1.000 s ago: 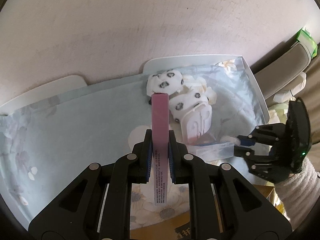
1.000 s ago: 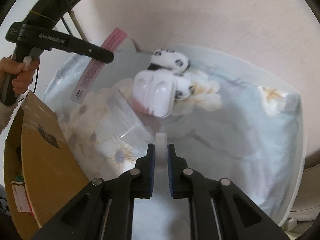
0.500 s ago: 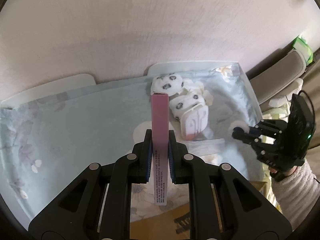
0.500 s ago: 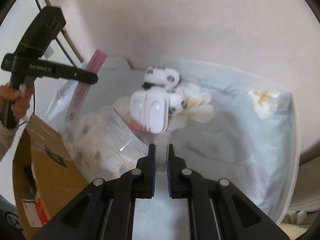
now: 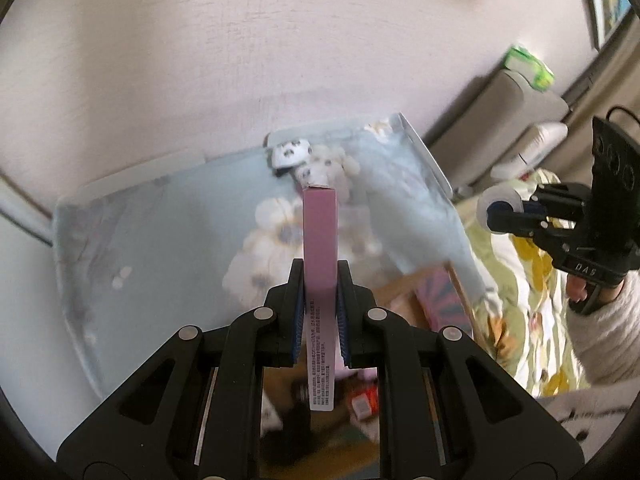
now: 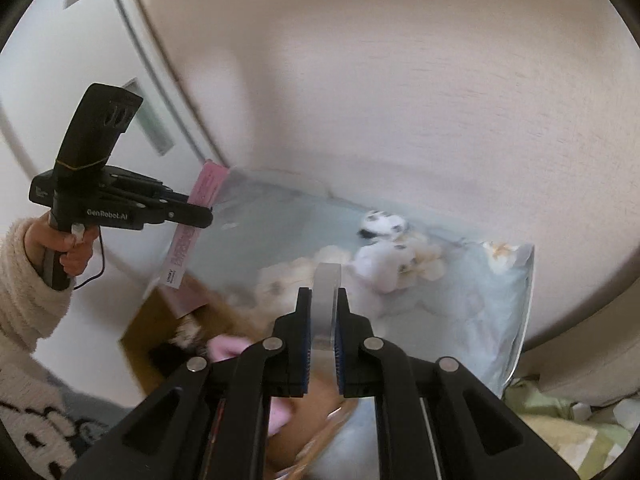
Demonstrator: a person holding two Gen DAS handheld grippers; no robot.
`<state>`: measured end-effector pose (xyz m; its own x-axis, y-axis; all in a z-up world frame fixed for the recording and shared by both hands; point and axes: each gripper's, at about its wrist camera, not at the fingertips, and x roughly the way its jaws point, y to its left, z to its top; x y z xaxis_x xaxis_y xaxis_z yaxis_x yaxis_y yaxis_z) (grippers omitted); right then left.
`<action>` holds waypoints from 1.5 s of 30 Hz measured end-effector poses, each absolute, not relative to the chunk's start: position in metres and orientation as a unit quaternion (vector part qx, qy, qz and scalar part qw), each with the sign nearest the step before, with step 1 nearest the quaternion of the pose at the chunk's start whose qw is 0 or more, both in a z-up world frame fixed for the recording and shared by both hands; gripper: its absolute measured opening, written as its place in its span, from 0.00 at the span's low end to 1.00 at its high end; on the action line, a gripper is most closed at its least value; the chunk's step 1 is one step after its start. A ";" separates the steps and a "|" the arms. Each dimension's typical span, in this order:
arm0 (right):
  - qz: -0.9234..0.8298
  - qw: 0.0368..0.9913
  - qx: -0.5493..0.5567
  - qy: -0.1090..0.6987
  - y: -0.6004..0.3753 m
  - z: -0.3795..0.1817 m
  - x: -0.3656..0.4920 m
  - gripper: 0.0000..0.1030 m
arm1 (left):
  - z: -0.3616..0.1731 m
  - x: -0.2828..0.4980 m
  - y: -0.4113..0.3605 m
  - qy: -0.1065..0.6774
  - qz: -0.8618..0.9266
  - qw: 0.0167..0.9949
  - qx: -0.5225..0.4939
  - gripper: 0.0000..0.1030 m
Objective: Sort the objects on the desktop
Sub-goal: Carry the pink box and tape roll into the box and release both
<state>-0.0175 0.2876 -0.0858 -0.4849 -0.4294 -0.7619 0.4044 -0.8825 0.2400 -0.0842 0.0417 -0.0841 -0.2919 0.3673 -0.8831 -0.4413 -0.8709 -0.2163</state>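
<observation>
My left gripper [image 5: 320, 276] is shut on a long pink box [image 5: 320, 236], held upright above the table's near edge; it also shows in the right wrist view [image 6: 200, 212]. My right gripper [image 6: 323, 304] is shut on a roll of clear tape [image 6: 325, 300], seen in the left wrist view as a white roll [image 5: 500, 206] at the right, off the table. White spotted plush toys [image 6: 382, 224] and a white earphone case [image 6: 380, 272] lie on the floral tablecloth [image 5: 168, 232] near the wall.
An open cardboard box [image 6: 160, 320] with mixed items stands below the table's near edge, under both grippers. A wall runs behind the table. A sofa [image 5: 516, 120] and a floral blanket [image 5: 520, 300] lie to the right.
Both grippers have lifted and pulled back from the table toward the cardboard box, each holding its object. The toys and case now look farther away.
</observation>
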 end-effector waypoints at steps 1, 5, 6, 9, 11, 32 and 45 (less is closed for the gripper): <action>-0.859 0.244 0.450 -0.012 0.280 -0.084 -0.010 0.09 | -0.083 -0.074 0.040 0.037 0.805 0.249 -0.538 0.12; -0.846 0.246 0.472 -0.013 0.253 -0.092 0.016 0.09 | -0.095 -0.033 0.027 0.053 0.807 0.229 -0.542 0.12; -0.844 0.245 0.477 -0.008 0.244 -0.096 0.023 0.09 | -0.102 -0.027 0.025 0.057 0.805 0.227 -0.545 0.12; -0.836 0.245 0.491 -0.002 0.225 -0.111 0.038 0.09 | -0.123 -0.008 0.018 0.066 0.801 0.216 -0.555 0.12; -0.828 0.249 0.502 -0.008 0.211 -0.125 0.046 0.09 | -0.138 0.003 0.011 0.059 0.796 0.209 -0.565 0.12; -0.808 0.215 0.549 -0.008 0.181 -0.156 0.062 0.61 | -0.152 0.030 -0.007 0.066 0.802 0.188 -0.563 1.00; -0.853 0.141 0.502 -0.036 0.215 -0.132 0.065 0.65 | -0.127 0.023 -0.013 0.072 0.824 0.183 -0.531 1.00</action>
